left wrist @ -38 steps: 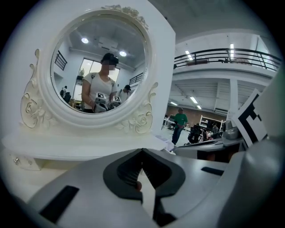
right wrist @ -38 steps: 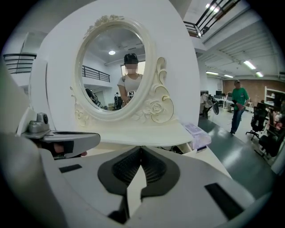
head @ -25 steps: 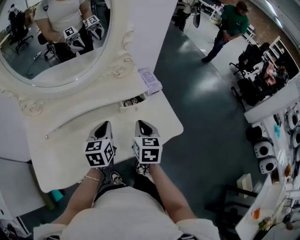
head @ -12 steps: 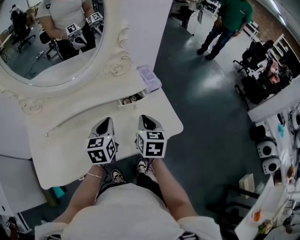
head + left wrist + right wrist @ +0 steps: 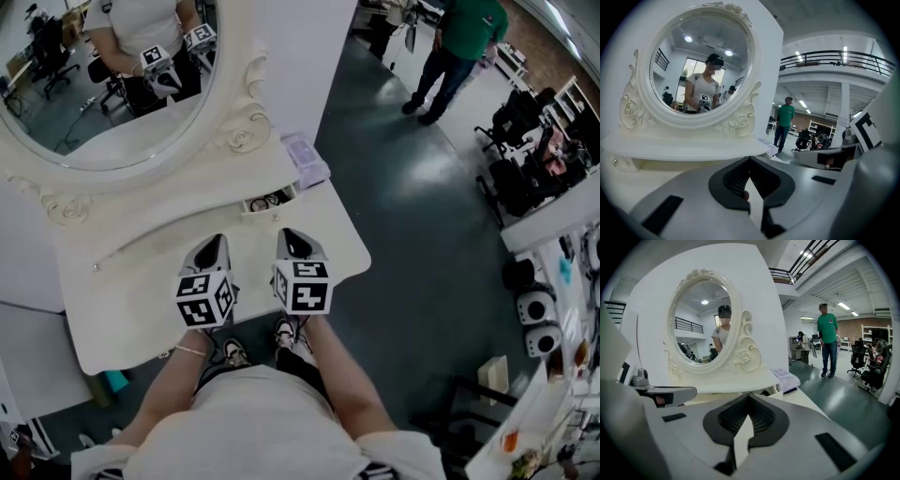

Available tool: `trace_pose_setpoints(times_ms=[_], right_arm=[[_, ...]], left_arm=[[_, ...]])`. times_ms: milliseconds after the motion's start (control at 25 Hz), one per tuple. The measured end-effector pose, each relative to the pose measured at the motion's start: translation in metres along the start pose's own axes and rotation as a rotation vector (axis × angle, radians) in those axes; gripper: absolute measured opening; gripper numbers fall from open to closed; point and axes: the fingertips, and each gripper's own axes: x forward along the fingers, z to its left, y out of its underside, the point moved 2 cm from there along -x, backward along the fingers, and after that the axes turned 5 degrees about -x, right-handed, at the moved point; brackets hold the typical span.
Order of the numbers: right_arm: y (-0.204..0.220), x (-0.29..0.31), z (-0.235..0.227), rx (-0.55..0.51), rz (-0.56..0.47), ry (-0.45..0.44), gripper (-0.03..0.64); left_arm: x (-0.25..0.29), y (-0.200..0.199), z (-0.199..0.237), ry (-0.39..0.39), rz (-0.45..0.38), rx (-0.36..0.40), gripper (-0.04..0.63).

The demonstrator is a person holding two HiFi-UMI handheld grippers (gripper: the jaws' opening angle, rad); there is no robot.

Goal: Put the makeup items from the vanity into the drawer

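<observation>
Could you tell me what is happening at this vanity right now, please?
A person stands at the white vanity, holding the left gripper and the right gripper side by side above its top, both shut and empty. The drawer under the mirror is open with dark items inside. A lilac packet lies on the shelf's right end.

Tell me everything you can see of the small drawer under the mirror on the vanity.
The drawer is small and cream-white, seemingly painted wood. It sits at the right end of the raised shelf below the oval mirror and is pulled partly out over the table top. Some small dark items lie inside, too small to identify. A pale lilac packet lies on the shelf just above it, to its right.
</observation>
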Motion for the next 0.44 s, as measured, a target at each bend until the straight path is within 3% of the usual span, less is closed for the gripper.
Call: trace_pose_setpoints(times_ms=[440], right_arm=[[-0.0034, 0.0052, 0.002, -0.016, -0.002, 0.001, 0.017]], left_arm=[[0.007, -0.0018, 0.0073, -0.003, 0.003, -0.006, 0.002]])
